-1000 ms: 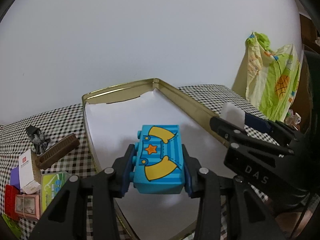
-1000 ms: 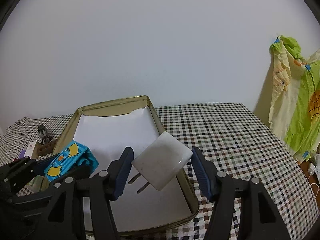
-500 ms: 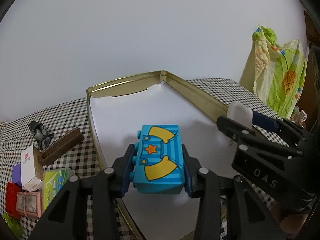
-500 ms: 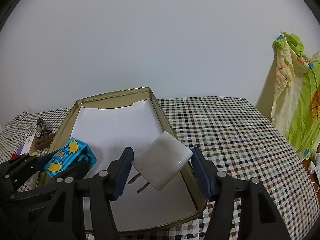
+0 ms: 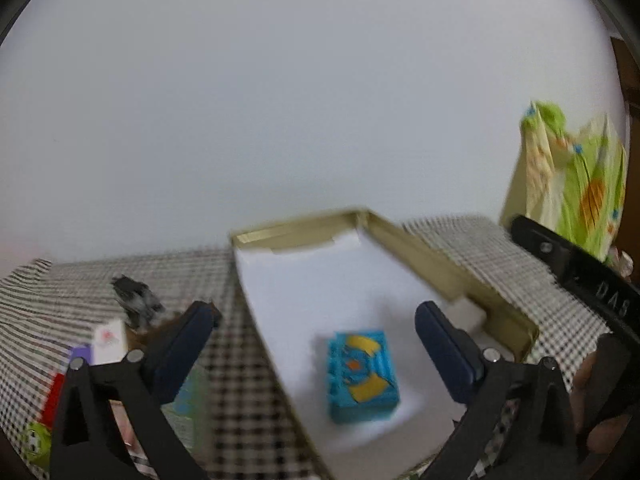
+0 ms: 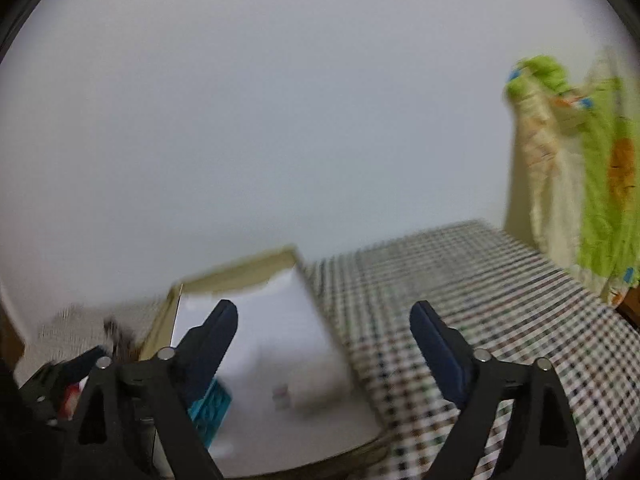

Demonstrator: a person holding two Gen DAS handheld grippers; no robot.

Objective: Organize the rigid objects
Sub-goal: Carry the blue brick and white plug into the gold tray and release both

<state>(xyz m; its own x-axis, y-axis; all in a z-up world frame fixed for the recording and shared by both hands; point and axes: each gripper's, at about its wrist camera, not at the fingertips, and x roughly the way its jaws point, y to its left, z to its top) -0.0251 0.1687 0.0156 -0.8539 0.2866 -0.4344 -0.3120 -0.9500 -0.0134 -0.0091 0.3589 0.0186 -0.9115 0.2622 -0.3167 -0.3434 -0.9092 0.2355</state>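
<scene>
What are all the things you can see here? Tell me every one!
toy block: one, blue with yellow, lying in the tray
white plug: one, in the tray by its right wall
tray: one, gold, white-lined, on the table
tablecloth: one, checkered
small boxes: several, mixed colours, blurred, left of tray
dark clip: one, left of tray
cloth: one, green and cream, far right
left gripper: open, just opened
right gripper: open, just opened

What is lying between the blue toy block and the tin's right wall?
A white plug adapter lies between the blue toy block and the tin's right wall, seen in the left wrist view.
</scene>
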